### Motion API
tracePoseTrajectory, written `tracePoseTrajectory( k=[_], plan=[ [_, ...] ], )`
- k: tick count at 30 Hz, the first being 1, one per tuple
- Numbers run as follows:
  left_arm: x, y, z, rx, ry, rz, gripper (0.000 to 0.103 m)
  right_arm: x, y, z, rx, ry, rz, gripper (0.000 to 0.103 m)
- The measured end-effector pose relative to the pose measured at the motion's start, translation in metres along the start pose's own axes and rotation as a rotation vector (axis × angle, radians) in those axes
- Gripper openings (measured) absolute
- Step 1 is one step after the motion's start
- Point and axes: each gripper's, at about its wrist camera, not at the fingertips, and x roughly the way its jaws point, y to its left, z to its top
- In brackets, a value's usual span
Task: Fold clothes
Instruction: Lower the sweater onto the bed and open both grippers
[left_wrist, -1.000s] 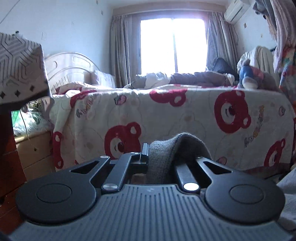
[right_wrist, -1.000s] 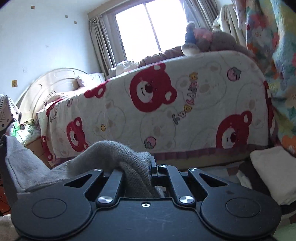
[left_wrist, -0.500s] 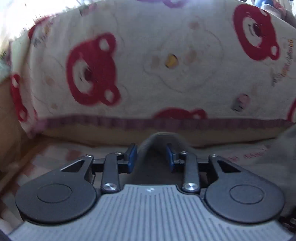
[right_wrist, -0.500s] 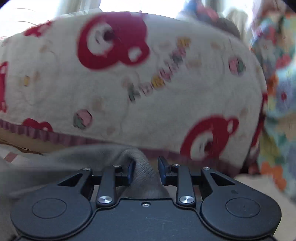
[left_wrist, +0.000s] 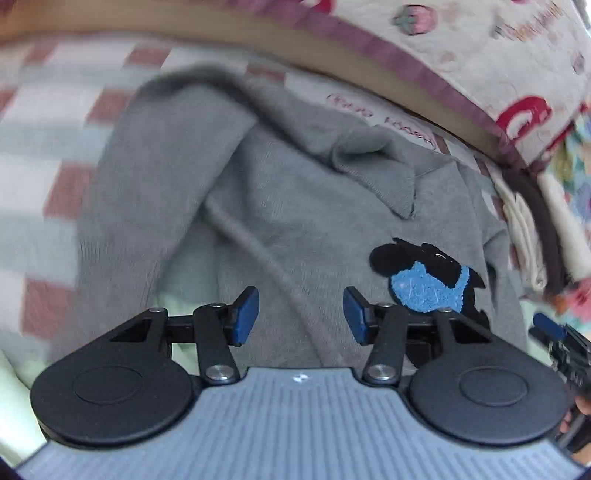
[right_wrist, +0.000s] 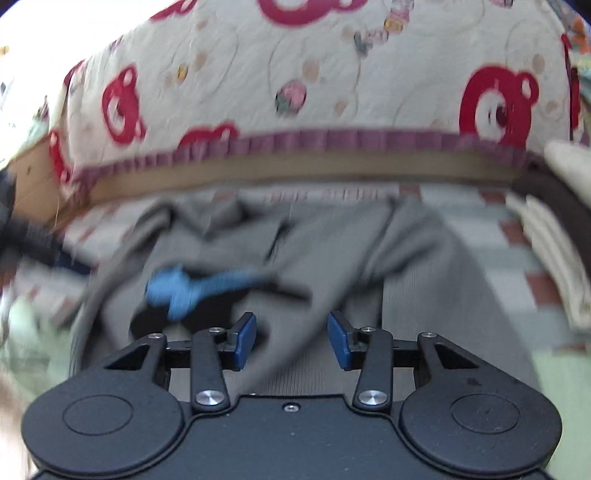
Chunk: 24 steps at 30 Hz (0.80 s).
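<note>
Far across the room stands the big bed, and its bear blanket with red bears and a purple edge hangs down the side. Near it, lower down, a checked mat with red and white squares covers the floor. On that mat lies the grey sweater, spread out but lumpy, with its collar flopped over at the far side and a black and blue patch on its right part. A pile of folded clothes sits to the right of the sweater. A second ago both tools were pinching the sweater up high in front of the bed. Now it is down on the mat and the tools have let go. The left gripper has its blue pads apart, with grey cloth under the gap but not squeezed. The right gripper has jaws that are opening right now, and the sweater lies loose below them too. That picture is blurry, so the small folds are hard to see. I think the laying-down step is done, and the folding itself has not started yet. The bumps and the bent collar may need smoothing first.
</note>
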Motion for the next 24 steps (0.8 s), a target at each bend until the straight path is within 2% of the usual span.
tracePoseTrajectory(
  k=[3, 6, 8, 9, 10, 13, 16, 20, 24],
  plan=[
    [-0.002, -0.017, -0.002, 0.059, 0.013, 0.008, 0.051, -0.001, -0.006, -0.021, 0.014, 0.07, -0.011, 0.049],
    [0.001, -0.026, -0.01, 0.077, 0.059, -0.016, 0.051, -0.005, -0.003, -0.034, -0.062, 0.132, -0.044, 0.049],
    [0.003, -0.025, -0.019, 0.068, 0.103, -0.038, 0.051, -0.012, 0.006, -0.04, -0.129, 0.16, -0.035, 0.05],
    [0.007, -0.025, -0.024, 0.059, 0.129, -0.047, 0.051, -0.016, 0.01, -0.046, -0.158, 0.168, -0.029, 0.056],
    [0.01, -0.024, -0.028, 0.045, 0.155, -0.06, 0.051, -0.018, 0.012, -0.051, -0.179, 0.168, -0.027, 0.062],
    [0.018, -0.022, -0.037, -0.006, 0.216, -0.091, 0.052, -0.016, 0.014, -0.061, -0.2, 0.167, -0.039, 0.067],
    [0.022, -0.029, -0.04, 0.002, 0.23, -0.08, 0.052, -0.005, 0.012, -0.07, -0.199, 0.173, -0.079, 0.067],
    [0.026, -0.035, -0.04, 0.021, 0.229, -0.074, 0.055, 0.017, 0.017, -0.079, -0.26, 0.179, -0.137, 0.068],
    [0.032, -0.034, -0.042, 0.013, 0.251, -0.067, 0.059, 0.024, 0.032, -0.079, -0.389, 0.089, -0.158, 0.066]
  ],
)
